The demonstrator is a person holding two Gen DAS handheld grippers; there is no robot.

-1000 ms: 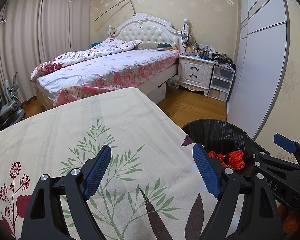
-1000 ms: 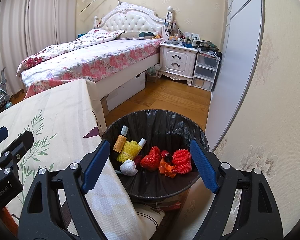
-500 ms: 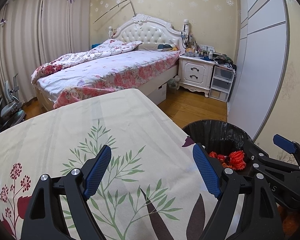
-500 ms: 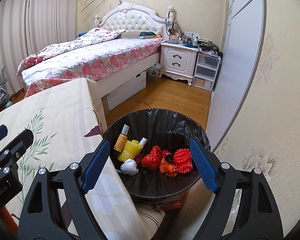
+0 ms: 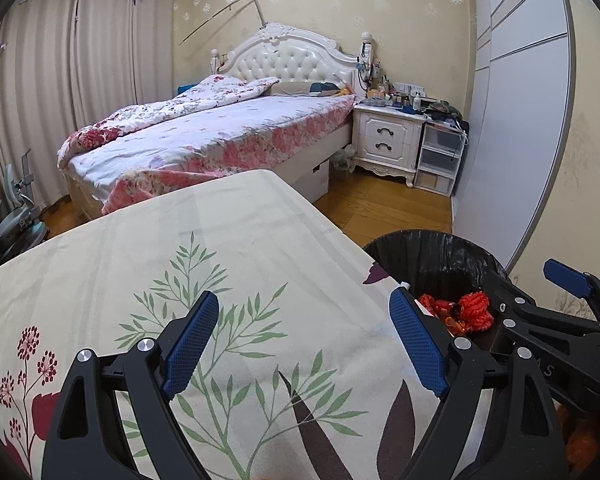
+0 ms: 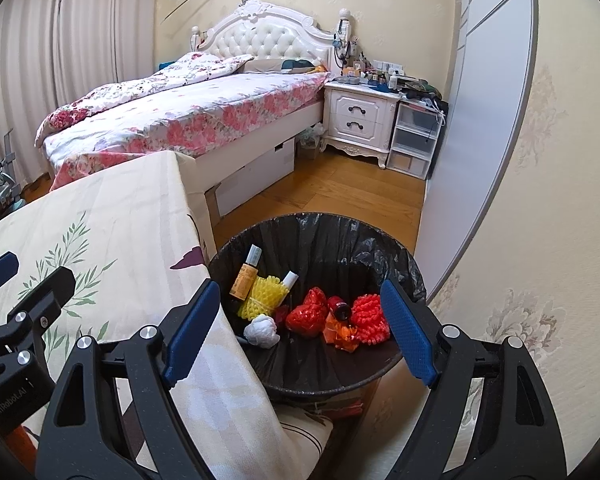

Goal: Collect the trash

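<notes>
Left gripper point(image 5: 304, 340) poised above the floral tablecloth point(image 5: 228, 248), jaws wide and empty.

Its jaws have just been opening, with nothing between them. Just right of the tablecloth's edge stands a black-lined trash bin point(image 5: 432, 256) holding red trash point(image 5: 474, 312). The right gripper point(image 5: 556, 312) reaches over the bin's near side. Beyond the tablecloth stands a bed point(image 5: 228, 136).

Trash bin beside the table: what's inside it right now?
The trash bin holds two small bottles, yellow foam netting, a white wad and red wrappers. Anything beneath them is hidden.
</notes>
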